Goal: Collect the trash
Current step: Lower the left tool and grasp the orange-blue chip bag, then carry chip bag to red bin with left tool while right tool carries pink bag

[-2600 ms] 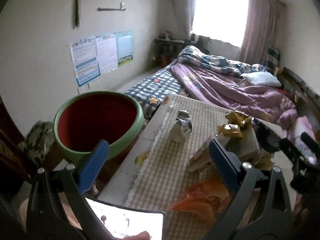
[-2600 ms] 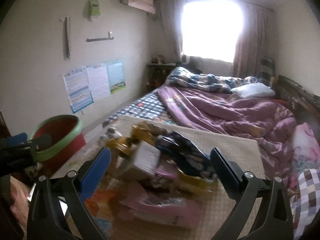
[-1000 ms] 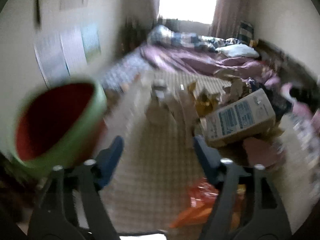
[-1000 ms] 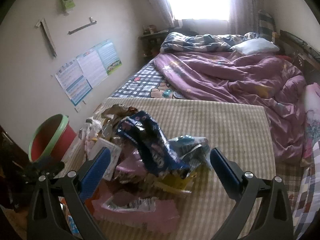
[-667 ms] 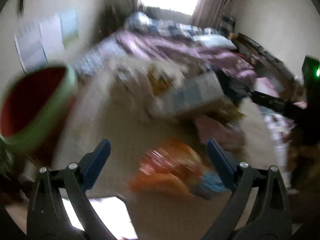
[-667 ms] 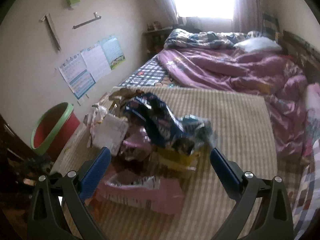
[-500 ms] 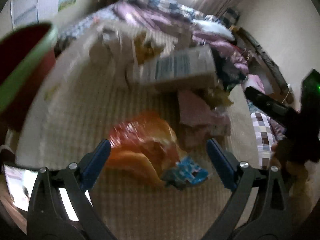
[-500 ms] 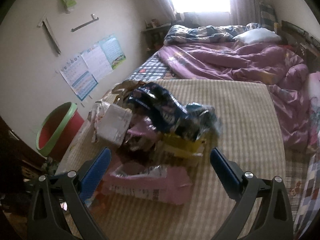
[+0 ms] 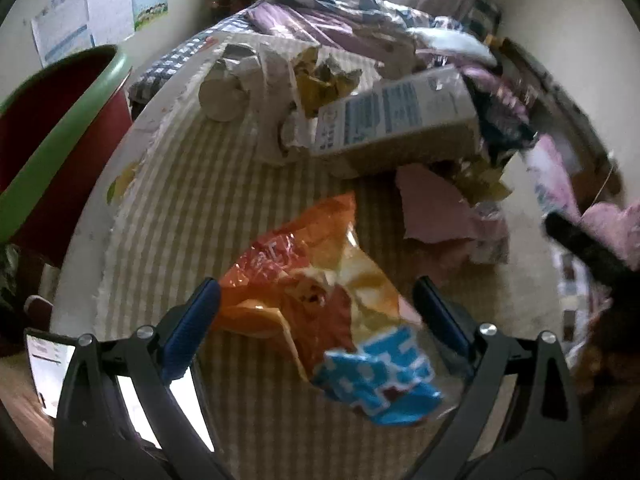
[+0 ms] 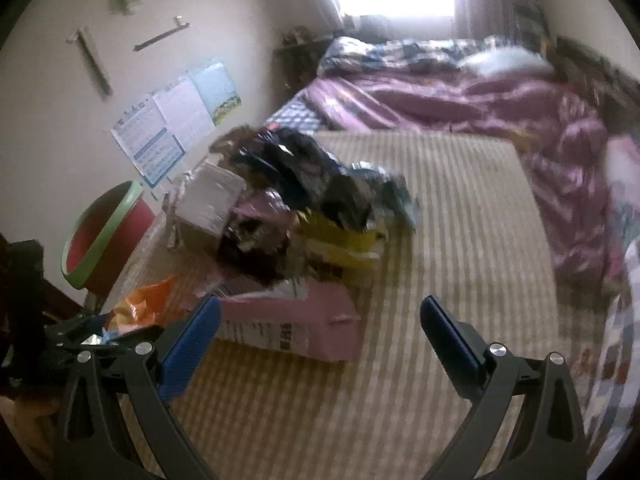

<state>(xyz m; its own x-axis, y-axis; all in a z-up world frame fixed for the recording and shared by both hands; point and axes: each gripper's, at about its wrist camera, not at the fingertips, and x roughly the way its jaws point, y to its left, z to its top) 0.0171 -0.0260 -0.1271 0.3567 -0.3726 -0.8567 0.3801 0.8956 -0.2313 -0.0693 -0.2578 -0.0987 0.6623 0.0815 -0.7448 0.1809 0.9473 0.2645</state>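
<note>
An orange and blue snack bag [image 9: 320,304] lies flat on the striped mat, right under my left gripper [image 9: 316,300], whose jaws stand wide open to either side of it without touching. Behind it sit a white and blue carton [image 9: 396,120], pink paper [image 9: 436,208] and crumpled wrappers [image 9: 324,76]. A red bin with a green rim [image 9: 52,140] stands at the left. My right gripper [image 10: 320,318] is open just in front of a flat pink package [image 10: 292,326]. The trash pile [image 10: 288,204] lies beyond it, with the bin [image 10: 108,232] at the left.
The striped mat [image 10: 460,216] covers a low table beside a bed with a purple quilt [image 10: 480,96]. A lit phone screen [image 9: 48,368] shows at the lower left of the left wrist view. Posters [image 10: 176,120] hang on the wall. The right gripper's dark arm [image 9: 580,248] reaches in from the right.
The left gripper has tipped down and widened its jaws; the orange bag now lies between them. The right gripper moved down and forward, so the pink package sits close at its fingertips.
</note>
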